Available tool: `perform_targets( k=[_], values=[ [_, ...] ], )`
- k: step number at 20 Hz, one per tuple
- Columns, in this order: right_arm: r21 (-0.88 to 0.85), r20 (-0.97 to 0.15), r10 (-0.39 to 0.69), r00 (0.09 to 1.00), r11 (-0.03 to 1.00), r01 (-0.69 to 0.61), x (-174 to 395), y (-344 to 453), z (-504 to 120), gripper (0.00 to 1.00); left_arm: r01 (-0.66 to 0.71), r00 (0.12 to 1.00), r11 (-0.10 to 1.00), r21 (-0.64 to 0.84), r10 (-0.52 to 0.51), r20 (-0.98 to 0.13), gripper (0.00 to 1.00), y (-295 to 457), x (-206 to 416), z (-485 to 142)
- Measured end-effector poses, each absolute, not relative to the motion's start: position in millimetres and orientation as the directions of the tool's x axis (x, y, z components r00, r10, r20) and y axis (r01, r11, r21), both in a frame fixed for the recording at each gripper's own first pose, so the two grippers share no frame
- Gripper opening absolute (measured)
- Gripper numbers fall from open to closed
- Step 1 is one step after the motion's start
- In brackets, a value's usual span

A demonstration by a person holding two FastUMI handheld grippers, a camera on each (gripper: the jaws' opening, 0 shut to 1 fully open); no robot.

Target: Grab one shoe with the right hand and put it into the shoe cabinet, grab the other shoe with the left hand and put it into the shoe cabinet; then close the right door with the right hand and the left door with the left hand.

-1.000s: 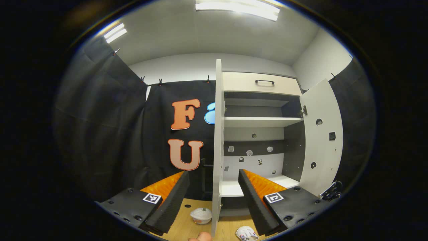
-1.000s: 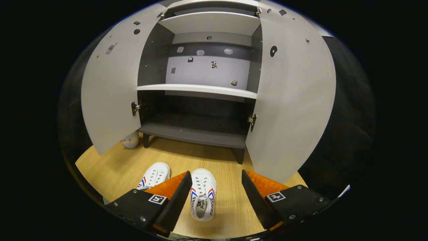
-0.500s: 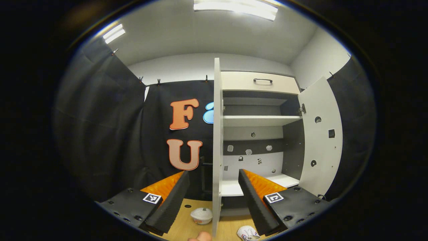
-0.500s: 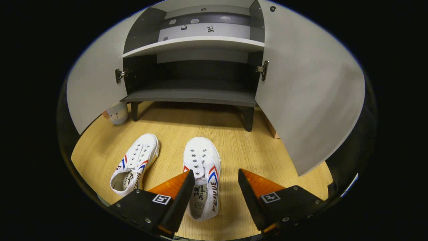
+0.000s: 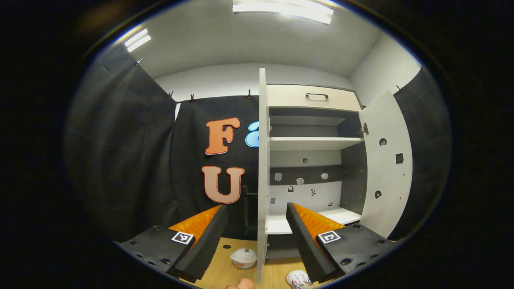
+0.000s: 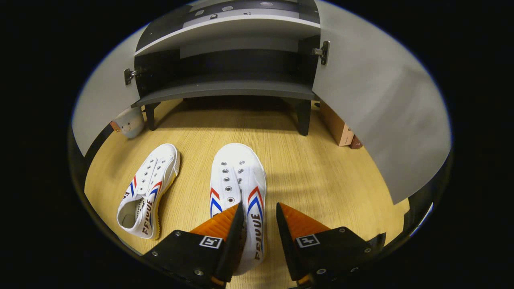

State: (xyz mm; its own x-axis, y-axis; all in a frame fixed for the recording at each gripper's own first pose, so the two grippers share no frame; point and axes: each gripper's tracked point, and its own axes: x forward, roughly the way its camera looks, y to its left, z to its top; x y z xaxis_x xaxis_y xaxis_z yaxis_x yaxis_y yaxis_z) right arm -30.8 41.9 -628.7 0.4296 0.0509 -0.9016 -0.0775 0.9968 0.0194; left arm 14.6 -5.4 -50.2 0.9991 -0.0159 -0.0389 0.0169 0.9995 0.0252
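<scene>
my right gripper (image 6: 259, 218) straddles the right sneaker (image 6: 239, 188) side at bottom center, fingers not yet pressing; left gripper (image 5: 257, 230) spread.

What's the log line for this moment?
right tool: closing around right shoe's side wall, grip unconfirmed | left tool: open, raised | left shoe: on floor | cabinet doors: open

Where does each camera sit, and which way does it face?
Left gripper view: rides the left gripper, held high, facing the open shoe cabinet; a fingertip shows below.
Right gripper view: rides the right gripper, tilted down at the floor, its fingers astride the right shoe.
Shared: the cabinet, its doors, a white shoe on the wooden floor.
</scene>
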Motion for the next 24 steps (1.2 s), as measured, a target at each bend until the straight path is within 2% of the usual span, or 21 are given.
perform_targets(
  k=[2,3,4,5,16,24],
  values=[
    [0.023,-0.898,0.037,0.439,0.999,-0.037,-29,42,-632,0.40,0.016,0.999,0.999,0.029,-0.015,-0.044,0.96,-5,14,-53],
    [0.032,-0.893,0.029,0.449,0.999,0.000,-25,39,-627,0.20,0.015,0.999,0.999,0.031,-0.014,-0.046,0.96,-2,13,-53],
    [0.058,-0.892,0.032,0.450,0.997,0.046,-25,40,-618,0.06,0.013,0.999,0.999,0.032,-0.012,-0.045,0.96,-2,13,-54],
    [0.081,-0.886,0.041,0.462,0.994,0.067,-23,43,-607,0.00,0.008,0.999,0.999,0.033,-0.007,-0.045,0.96,1,13,-53],
    [0.236,-0.735,0.173,0.656,0.972,0.009,32,82,-392,0.00,0.036,0.999,0.999,-0.001,-0.036,-0.010,0.96,5,13,-38],
    [0.233,-0.647,0.134,0.751,0.972,0.028,49,59,-245,0.00,0.032,0.999,0.999,0.004,-0.032,-0.012,0.96,16,29,-44]
  ],
)
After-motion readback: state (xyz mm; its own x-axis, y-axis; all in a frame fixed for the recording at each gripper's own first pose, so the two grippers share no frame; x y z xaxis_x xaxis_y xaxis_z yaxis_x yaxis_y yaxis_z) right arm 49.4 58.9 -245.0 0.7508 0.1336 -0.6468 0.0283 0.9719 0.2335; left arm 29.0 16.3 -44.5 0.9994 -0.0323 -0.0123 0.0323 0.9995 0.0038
